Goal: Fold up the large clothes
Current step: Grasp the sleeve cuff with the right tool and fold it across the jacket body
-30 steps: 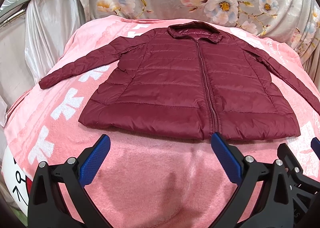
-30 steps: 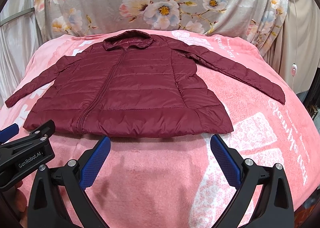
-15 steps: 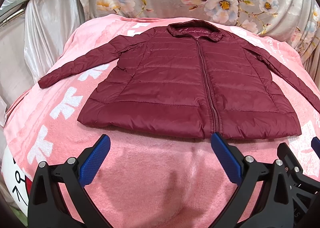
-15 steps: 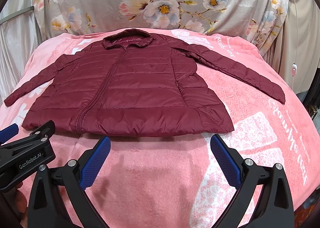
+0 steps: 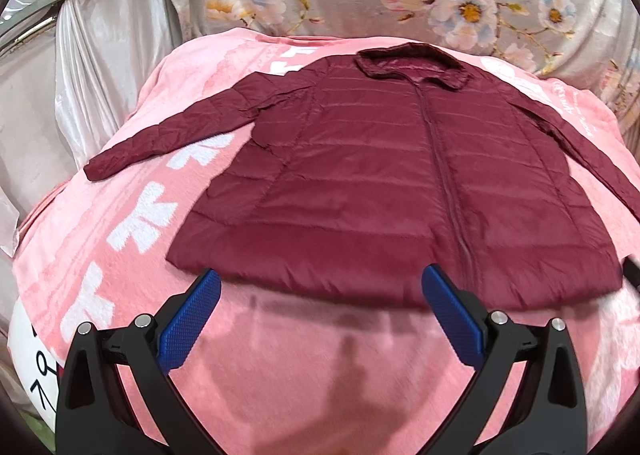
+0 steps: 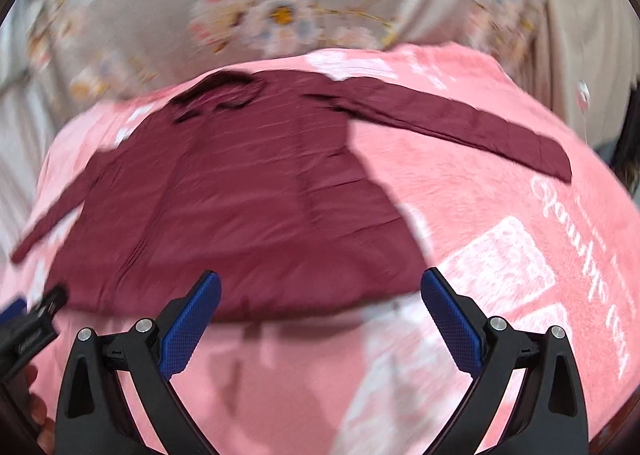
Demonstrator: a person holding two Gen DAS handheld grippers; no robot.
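Both sets of fingers spread and empty near the hem of the maroon puffer jacket point(image 5: 392, 191); shell looks light, soft, slippery, so I'd pinch sleeve cuffs

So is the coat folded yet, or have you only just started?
Only just started. The coat lies spread flat on the pink blanket, zipped, both sleeves out. The left gripper and right gripper are open and hold nothing. Every fold is left to do.

Right-wrist view motion-blurred; jacket point(image 5: 384, 183) right sleeve cut by left-wrist frame edge.
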